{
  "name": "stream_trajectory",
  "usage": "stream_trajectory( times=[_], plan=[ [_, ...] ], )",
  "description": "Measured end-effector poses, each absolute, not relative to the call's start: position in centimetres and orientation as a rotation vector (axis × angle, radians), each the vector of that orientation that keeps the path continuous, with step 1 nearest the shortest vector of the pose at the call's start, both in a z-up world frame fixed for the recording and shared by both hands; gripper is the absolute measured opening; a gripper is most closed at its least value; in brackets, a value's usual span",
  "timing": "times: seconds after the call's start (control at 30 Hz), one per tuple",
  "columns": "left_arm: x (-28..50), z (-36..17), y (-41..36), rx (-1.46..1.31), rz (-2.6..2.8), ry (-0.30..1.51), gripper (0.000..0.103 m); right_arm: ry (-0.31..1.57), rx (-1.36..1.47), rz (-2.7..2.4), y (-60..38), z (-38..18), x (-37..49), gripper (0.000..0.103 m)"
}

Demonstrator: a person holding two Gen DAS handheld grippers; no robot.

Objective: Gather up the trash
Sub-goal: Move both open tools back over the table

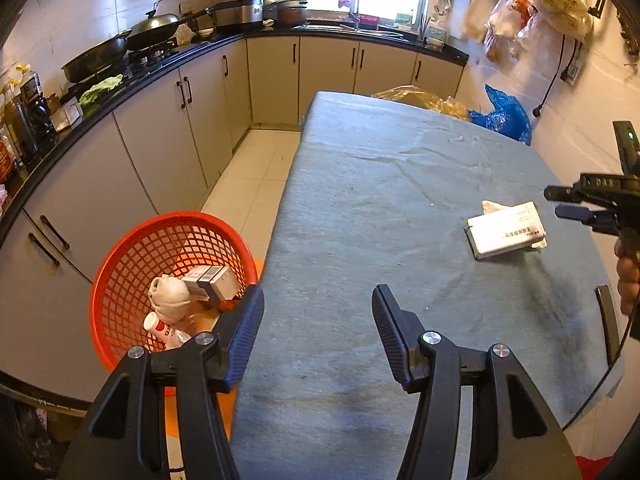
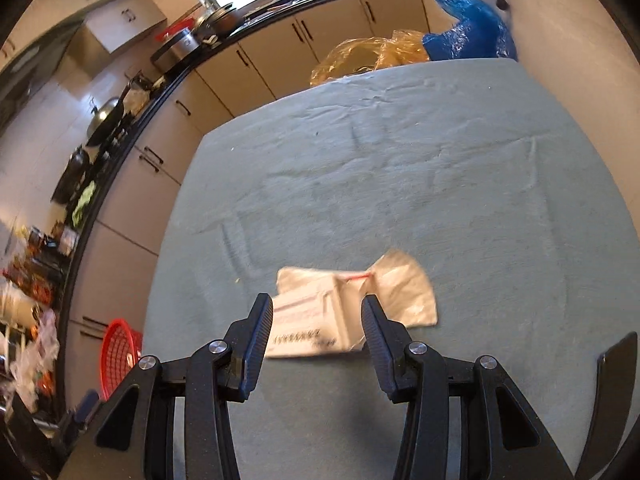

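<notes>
A white tissue pack (image 1: pixel 506 230) lies on the grey-green tablecloth (image 1: pixel 380 184) at the right, with a crumpled white wrapper under it. In the right wrist view the pack (image 2: pixel 316 324) sits between the open fingers of my right gripper (image 2: pixel 318 312), with the wrapper (image 2: pixel 404 288) spread behind it. My right gripper (image 1: pixel 568 202) also shows at the right edge of the left wrist view. My left gripper (image 1: pixel 318 300) is open and empty above the table's left edge. An orange mesh basket (image 1: pixel 132 252) on the floor holds a box, a bottle and a crumpled wad.
Kitchen cabinets and a black counter (image 1: pixel 168 68) with pans run along the left and back. Yellow (image 1: pixel 420 100) and blue plastic bags (image 1: pixel 504 114) sit past the table's far end. A dark chair back (image 2: pixel 616 392) stands at the near right.
</notes>
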State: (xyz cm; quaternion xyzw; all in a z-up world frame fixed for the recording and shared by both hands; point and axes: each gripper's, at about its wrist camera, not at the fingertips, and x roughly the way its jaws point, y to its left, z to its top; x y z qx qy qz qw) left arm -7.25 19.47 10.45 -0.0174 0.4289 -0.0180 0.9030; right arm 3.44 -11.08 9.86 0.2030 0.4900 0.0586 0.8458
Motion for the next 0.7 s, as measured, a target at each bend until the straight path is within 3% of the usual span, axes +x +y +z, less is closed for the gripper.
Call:
stream_trajectory(
  times=[0.1,0.3,0.7],
  plan=[
    [-7.4,10.5,18.9,-0.027,-0.035,0.894,0.055,1.019,0.437,0.139,-11.5,9.4,4.7,0.048],
    [-7.8,10.6,17.5,-0.006,-0.036,0.907,0.055,1.055,0.437,0.205,-11.4,7.3,6.2,0.032],
    [-6.6,9.5,13.3,-0.028,-0.096,0.937,0.058,1.239,0.472,0.584,-6.1,4.9,-2.3,0.031]
  ],
)
